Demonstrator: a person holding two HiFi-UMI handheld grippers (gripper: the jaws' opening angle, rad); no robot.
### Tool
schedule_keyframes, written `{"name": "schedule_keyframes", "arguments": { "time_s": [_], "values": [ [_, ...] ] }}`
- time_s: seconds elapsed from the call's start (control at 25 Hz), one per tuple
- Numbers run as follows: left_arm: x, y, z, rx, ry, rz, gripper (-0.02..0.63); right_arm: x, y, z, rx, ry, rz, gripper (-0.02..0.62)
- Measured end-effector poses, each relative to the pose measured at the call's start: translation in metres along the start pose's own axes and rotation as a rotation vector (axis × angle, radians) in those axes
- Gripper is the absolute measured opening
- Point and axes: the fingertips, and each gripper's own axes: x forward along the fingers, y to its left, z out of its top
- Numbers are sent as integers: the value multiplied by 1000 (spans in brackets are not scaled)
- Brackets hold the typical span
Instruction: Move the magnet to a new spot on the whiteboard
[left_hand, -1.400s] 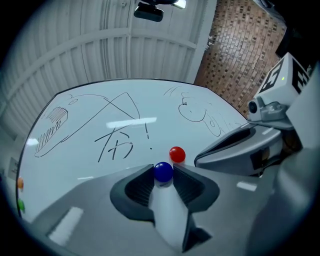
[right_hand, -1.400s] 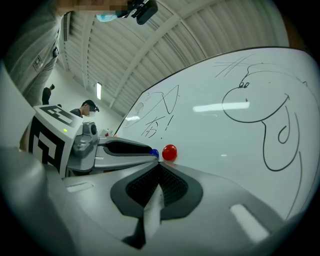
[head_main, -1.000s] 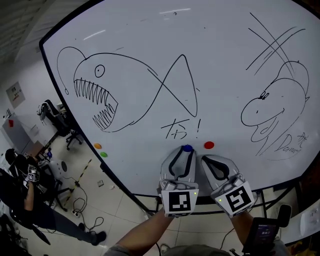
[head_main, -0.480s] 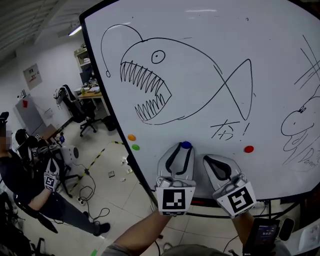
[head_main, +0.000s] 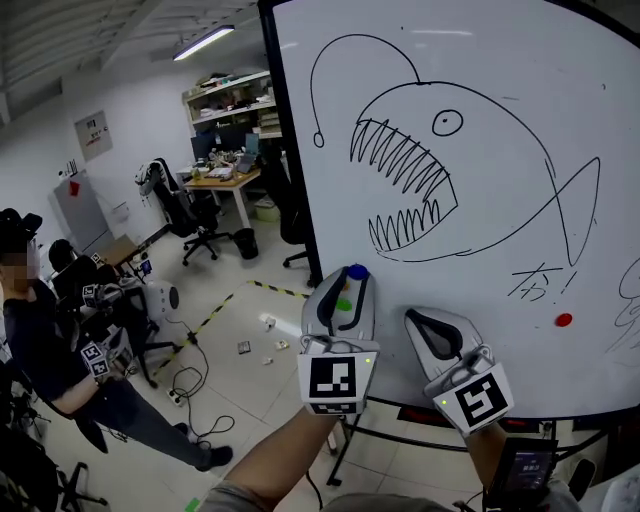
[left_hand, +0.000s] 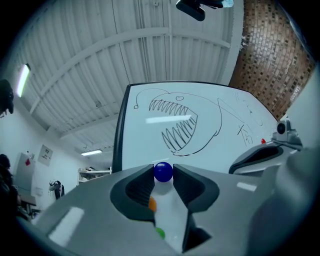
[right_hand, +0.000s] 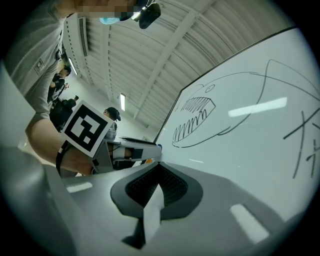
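The whiteboard (head_main: 480, 60) fills the right of the head view, with a toothy fish drawing (head_main: 410, 190) on it. My left gripper (head_main: 350, 278) is shut on the blue magnet (head_main: 357, 271) near the board's lower left edge. In the left gripper view the blue magnet (left_hand: 163, 171) sits pinched between the jaw tips, with an orange magnet (left_hand: 152, 202) and a green magnet (left_hand: 160, 232) showing on the board behind. Whether the blue magnet touches the board I cannot tell. My right gripper (head_main: 420, 322) hangs beside it, shut and empty (right_hand: 159, 167). A red magnet (head_main: 564, 320) stays on the board at the right.
A person (head_main: 40, 340) stands at the far left among cables (head_main: 180, 385) on the floor. Office chairs (head_main: 190, 215) and a desk (head_main: 225, 180) stand behind. The board's stand legs (head_main: 350, 440) are below my grippers. A dark device (head_main: 520, 470) sits at the bottom right.
Both grippers have travelled left along the board with the blue magnet held. The red magnet is now far to the right, and the board's left edge and the room have come into view.
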Motion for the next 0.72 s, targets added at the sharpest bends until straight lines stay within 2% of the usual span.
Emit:
{"name": "schedule_keyframes", "arguments": {
  "time_s": [0.32,0.72],
  "values": [
    [5,40,1,-15,-18,-29,120,43,16,13,-27,-11,-19,1],
    [8,44,1,-21,-51,-73,123,56,20,7,-29,1,-51,1]
  ]
}}
